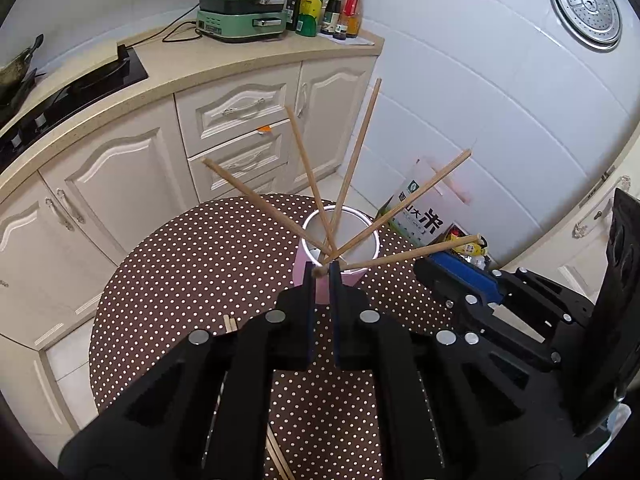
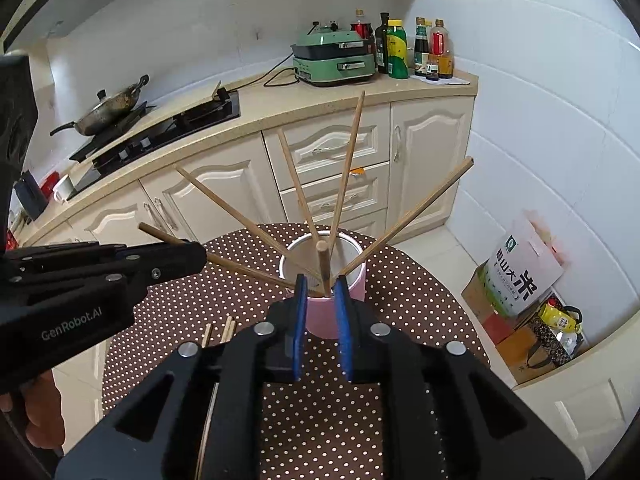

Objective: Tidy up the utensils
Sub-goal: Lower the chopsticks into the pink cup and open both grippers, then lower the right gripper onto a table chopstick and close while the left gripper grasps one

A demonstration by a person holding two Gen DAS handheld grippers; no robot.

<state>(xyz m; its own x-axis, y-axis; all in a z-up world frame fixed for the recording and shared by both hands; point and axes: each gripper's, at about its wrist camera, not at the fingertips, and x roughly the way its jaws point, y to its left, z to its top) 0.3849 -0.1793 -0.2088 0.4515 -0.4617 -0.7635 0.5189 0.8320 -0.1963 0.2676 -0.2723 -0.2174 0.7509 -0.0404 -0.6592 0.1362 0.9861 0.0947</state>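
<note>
Chopsticks fanned across pink cup

Chopsticks fan out of the pink cup in every direction, crowding the space above its mouth. The dotted table left of the cup lies open, apart from loose chopsticks near its front edge.

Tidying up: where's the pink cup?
In both wrist views the pink cup stands mid-table on the dotted cloth, just ahead of both grippers, chopsticks fanning from it.
</note>
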